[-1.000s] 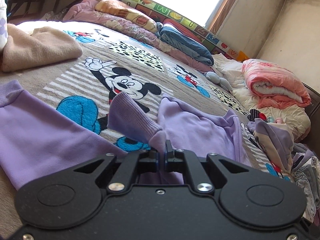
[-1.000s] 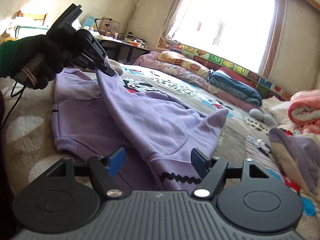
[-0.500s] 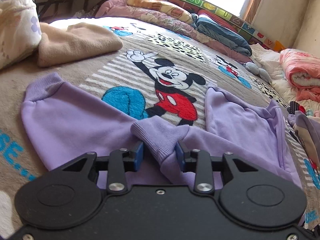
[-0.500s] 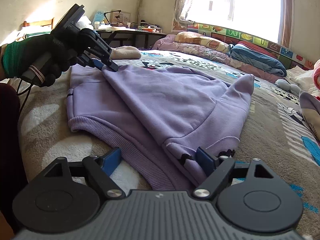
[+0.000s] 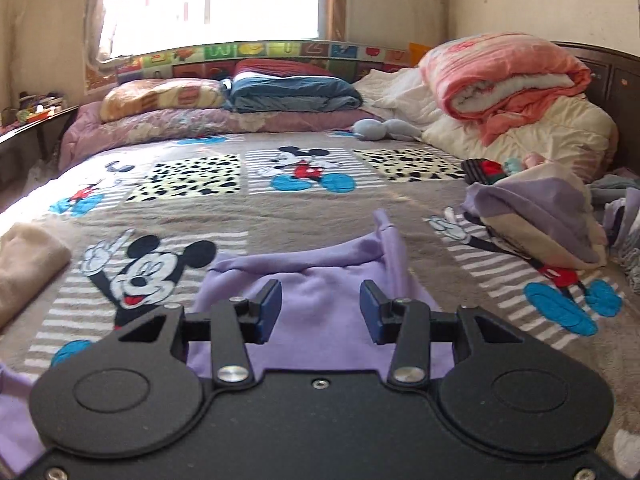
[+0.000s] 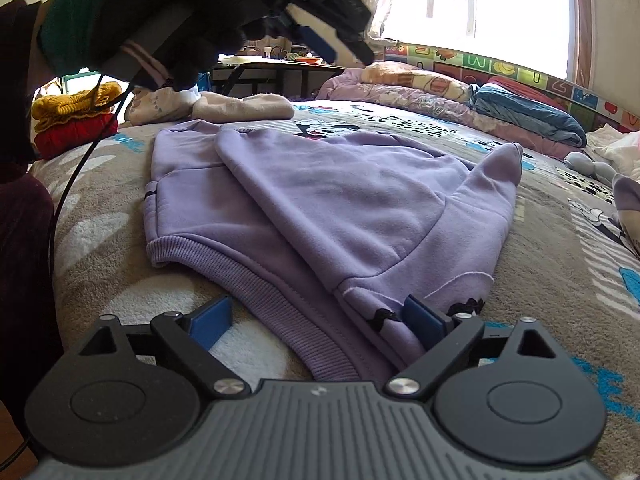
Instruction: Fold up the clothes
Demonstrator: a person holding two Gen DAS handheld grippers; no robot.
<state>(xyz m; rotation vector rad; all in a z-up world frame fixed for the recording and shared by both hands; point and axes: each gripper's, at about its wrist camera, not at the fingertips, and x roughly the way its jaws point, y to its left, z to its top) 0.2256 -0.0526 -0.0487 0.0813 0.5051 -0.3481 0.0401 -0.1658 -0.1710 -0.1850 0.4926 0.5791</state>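
left gripper (image 5: pixel 320 312): jaws spread apart, nothing held, raised above purple hoodie (image 5: pixel 320 280) | right gripper (image 6: pixel 318 322): jaws wide, nothing gripped, low at the ribbed hem (image 6: pixel 280 300) | purple hoodie lies flat on bedspread (image 6: pixel 560 280) ahead of both tools, one side folded over | gloved hand (image 6: pixel 132 20) carries left gripper, upper left of right tool

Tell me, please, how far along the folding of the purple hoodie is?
Done: one sleeve lies folded across the purple hoodie, which rests flat on the blanket. In hand: nothing; the left hand-held gripper and right hand-held gripper are both open. Left: the hem-to-hood folds, and the crumpled clothes pile.
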